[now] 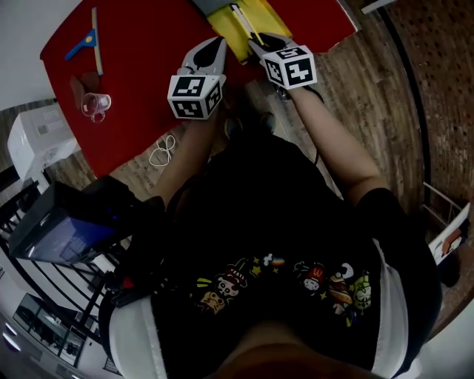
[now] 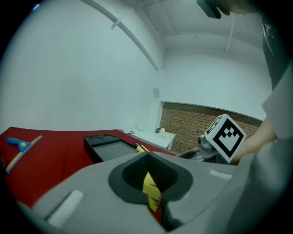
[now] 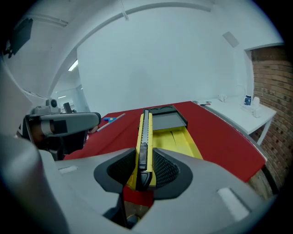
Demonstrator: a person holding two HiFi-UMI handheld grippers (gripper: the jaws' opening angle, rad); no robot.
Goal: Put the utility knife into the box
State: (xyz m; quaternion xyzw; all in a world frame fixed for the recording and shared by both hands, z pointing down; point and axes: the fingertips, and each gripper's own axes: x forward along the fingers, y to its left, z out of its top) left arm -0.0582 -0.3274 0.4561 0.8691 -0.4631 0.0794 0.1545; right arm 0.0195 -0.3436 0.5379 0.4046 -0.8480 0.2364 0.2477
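Note:
My right gripper (image 3: 144,167) is shut on a yellow and black utility knife (image 3: 143,141). The knife points forward, level, over the near end of the open yellow box (image 3: 176,139), whose far half holds a black tray (image 3: 167,119). From the head view the knife (image 1: 244,21) lies along the box (image 1: 228,35) at the red table's near edge, with the right gripper (image 1: 261,41) behind it. My left gripper (image 1: 216,47) hovers just left of the box, jaws together and empty. In its own view the left gripper (image 2: 149,183) shows a sliver of yellow through its gap.
A blue-handled scraper (image 1: 87,38) and a clear glass cup (image 1: 96,105) lie on the red table (image 1: 141,66) to the left. A white cord (image 1: 163,152) lies on the wooden floor. A white unit (image 1: 37,137) stands at the left.

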